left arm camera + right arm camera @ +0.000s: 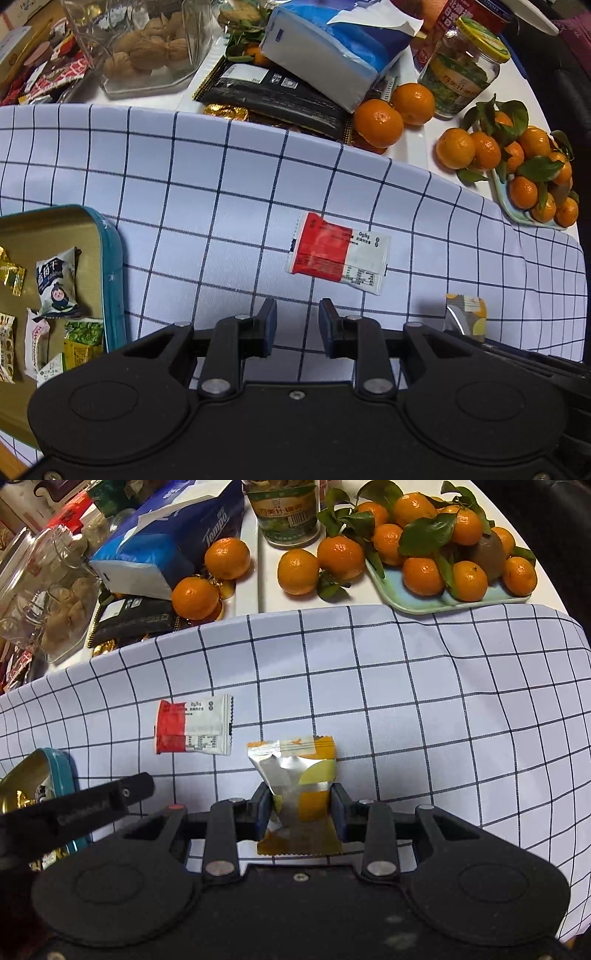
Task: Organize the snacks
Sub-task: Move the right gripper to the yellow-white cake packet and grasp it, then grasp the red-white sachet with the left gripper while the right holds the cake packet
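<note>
A red and white snack packet (338,252) lies flat on the checked cloth, just ahead of my left gripper (297,320), which is open and empty. It also shows in the right wrist view (194,725). My right gripper (301,805) is shut on a silver, orange and yellow snack packet (295,771); that packet also shows at the right in the left wrist view (464,312). A teal-rimmed gold tin (110,266) at the left holds several wrapped snacks; its corner shows in the right wrist view (62,768).
Behind the cloth stand a tissue pack (332,48), a glass jar (463,70), a clear box of walnuts (147,48), black packets (273,96), loose tangerines (378,122) and a tray of tangerines (454,594). The left gripper's body (74,812) sits at the left.
</note>
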`<action>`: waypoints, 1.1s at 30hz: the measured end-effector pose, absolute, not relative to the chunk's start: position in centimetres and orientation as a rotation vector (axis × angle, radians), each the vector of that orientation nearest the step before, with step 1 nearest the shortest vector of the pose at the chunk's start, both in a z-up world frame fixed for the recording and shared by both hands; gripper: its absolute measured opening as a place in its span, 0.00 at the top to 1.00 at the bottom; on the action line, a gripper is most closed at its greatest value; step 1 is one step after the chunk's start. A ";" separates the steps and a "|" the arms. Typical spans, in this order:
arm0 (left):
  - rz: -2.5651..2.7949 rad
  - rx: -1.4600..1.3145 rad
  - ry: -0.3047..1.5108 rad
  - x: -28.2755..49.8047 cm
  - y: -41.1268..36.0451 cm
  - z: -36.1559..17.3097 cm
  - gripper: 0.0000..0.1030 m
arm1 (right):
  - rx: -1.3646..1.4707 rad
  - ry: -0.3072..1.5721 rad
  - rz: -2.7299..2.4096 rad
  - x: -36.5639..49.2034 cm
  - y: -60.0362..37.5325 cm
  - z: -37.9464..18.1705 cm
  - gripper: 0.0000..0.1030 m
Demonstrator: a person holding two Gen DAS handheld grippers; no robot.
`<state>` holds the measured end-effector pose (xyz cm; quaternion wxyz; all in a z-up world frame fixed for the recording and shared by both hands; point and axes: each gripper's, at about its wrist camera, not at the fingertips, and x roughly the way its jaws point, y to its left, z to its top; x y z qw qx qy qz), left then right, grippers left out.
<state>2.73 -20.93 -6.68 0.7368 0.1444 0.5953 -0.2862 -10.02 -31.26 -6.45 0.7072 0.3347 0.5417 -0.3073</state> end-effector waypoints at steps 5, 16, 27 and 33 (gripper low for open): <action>-0.595 0.379 1.181 2.6 -21.8 -6.3 0.66 | 0.814 1.165 -0.656 -11.1 -31.7 -5.5 0.65; -0.526 0.374 1.230 6.6 -26.7 -8.0 0.66 | 0.872 1.114 -0.650 -12.6 -32.6 -4.5 0.65; -0.512 0.506 1.195 6.3 -29.0 -8.9 0.60 | 0.877 1.102 -0.652 -12.6 -32.6 -4.3 0.65; -0.495 0.512 1.270 5.5 -26.9 -8.9 0.61 | 0.880 1.101 -0.655 -12.8 -32.7 -4.2 0.65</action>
